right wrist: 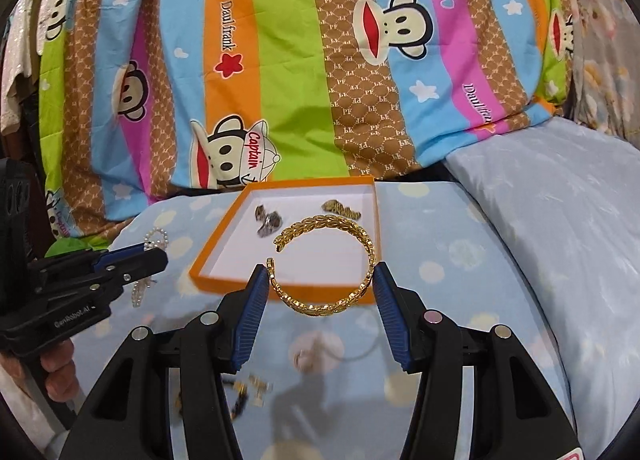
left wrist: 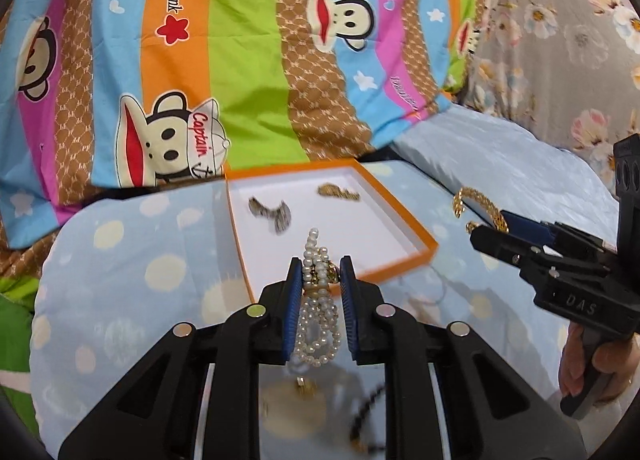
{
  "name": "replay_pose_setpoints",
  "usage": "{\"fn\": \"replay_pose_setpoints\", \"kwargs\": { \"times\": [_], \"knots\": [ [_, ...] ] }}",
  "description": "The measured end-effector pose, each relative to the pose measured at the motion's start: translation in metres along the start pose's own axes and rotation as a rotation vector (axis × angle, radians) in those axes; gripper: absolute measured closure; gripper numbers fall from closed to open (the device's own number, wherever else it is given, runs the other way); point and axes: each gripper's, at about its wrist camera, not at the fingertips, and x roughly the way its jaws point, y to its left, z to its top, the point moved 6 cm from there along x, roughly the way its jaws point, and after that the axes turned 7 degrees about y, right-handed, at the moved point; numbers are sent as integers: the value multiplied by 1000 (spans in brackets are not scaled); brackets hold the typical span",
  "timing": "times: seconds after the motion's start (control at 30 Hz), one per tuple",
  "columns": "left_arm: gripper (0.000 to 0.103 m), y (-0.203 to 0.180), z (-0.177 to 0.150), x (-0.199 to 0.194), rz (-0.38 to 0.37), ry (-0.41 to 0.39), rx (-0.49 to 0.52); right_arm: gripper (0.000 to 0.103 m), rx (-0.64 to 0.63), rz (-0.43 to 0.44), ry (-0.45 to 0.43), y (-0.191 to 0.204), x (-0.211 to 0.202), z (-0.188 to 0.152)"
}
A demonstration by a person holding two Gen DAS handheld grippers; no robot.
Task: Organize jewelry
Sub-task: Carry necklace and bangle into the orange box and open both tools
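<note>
Left tool (left wrist: 320, 274) grips a pearl bracelet (left wrist: 318, 300); right tool (right wrist: 320, 280) grips a gold bangle (right wrist: 324, 260), both near the orange box (right wrist: 224, 240).

Pale blue polka-dot cushion (right wrist: 460, 260) on the bed, orange-rimmed white tray (right wrist: 218, 246) lying on it, small blurred gold pieces (right wrist: 256, 384) loose on the near fabric, striped cartoon-monkey quilt (right wrist: 280, 60) behind, plain pale blue pillow (right wrist: 560, 220) to the right.

Striped monkey-print quilt (left wrist: 248, 60) behind pale blue polka-dot bedding (left wrist: 120, 260).
</note>
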Motion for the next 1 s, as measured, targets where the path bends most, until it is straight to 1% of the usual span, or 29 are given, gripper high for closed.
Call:
{"fn": "replay_pose_setpoints", "kwargs": {
  "times": [0.1, 0.17, 0.27, 0.33, 0.53, 0.6, 0.7, 0.73, 0.77, 0.83, 0.93, 1.0],
  "knots": [
    [85, 7, 17, 31, 3, 14, -34, 51, 5, 4, 32, -5, 32, 17],
    [85, 13, 25, 55, 4, 38, -63, 51, 17, 19, 63, -9, 55, 24],
    [85, 20, 30, 83, 16, 68, -88, 51, 28, 36, 103, -14, 83, 28],
    [85, 25, 30, 95, 21, 85, -96, 51, 16, 28, 119, -14, 97, 29],
    [85, 36, 24, 114, 29, 118, -116, 51, -6, 12, 162, -11, 128, 25],
    [85, 38, 22, 117, 28, 121, -120, 51, -9, 8, 171, -11, 133, 23],
    [82, 39, 21, 118, 28, 111, -128, 49, -31, -11, 158, -9, 132, 23],
    [72, 40, 22, 117, 34, 100, -136, 49, -33, -17, 145, -9, 130, 24],
    [56, 41, 23, 115, 39, 86, -143, 47, -31, -18, 134, -11, 128, 25],
    [42, 46, 26, 105, 59, 34, -162, 45, -17, -11, 117, -14, 123, 28],
    [42, 52, 34, 87, 51, -15, -185, 44, 11, -3, 87, -21, 107, 34],
    [42, 57, 37, 75, 49, -34, -210, 43, 31, 6, 64, -25, 91, 36]
  ]
}}
